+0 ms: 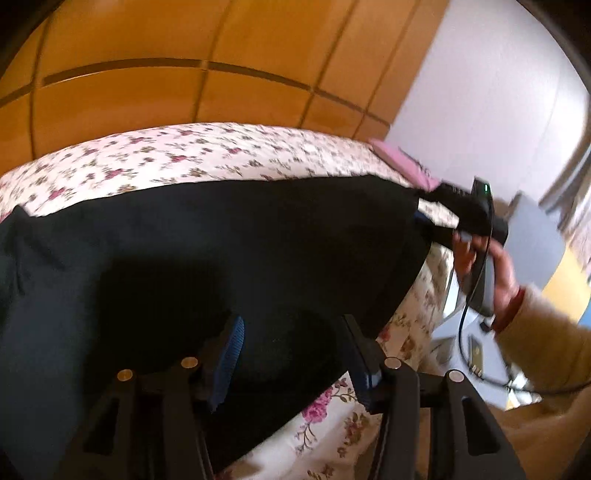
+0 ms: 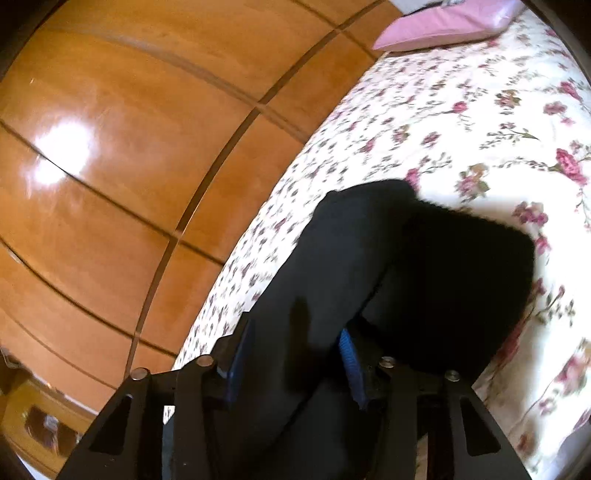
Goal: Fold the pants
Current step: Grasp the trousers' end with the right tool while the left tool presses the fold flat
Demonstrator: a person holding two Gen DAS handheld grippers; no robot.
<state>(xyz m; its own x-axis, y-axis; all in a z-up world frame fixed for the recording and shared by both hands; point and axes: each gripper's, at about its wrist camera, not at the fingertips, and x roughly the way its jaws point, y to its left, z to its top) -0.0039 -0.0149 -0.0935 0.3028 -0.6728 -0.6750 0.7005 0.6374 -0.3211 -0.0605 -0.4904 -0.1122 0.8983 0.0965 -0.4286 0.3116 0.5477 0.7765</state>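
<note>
Left claw (image 1: 291, 354) spread wide, blue pads either side of black cloth without visibly pinching; no firm grip to be read from the left wrist view. Right claw (image 2: 295, 362) likewise parted, pants fabric running up between its blue pads (image 2: 349, 363), gap visible on both sides; probably released or only loosely around the cloth. Pants (image 1: 207, 251) lying on the bed (image 1: 207, 155), black, spread broad across the near edge in the left view; in the right view one part doubled over into a darker lump (image 2: 461, 280) at the far end of the strip. Step judged: gathering an edge for a fold, early to mid task. To do well: close each claw on a single clean edge, not a bunch; keep both grips level so the fold line runs straight; lift only enough to clear the bedspread, then lay flat and smooth away from the pants' middle. Risk: dark-on-dark layers hard to tell apart, so a pinch may catch two layers; soft mattress gives under pressure. Beyond the pants: right hand (image 1: 495, 273) with its device and trailing cable (image 1: 476, 295) at the pants' right corner, cable liable to snag cloth. Farther: pink pillow (image 2: 443, 26) past the pants, well apart. Behind the bed: wooden wardrobe panels (image 2: 129, 147).
</note>
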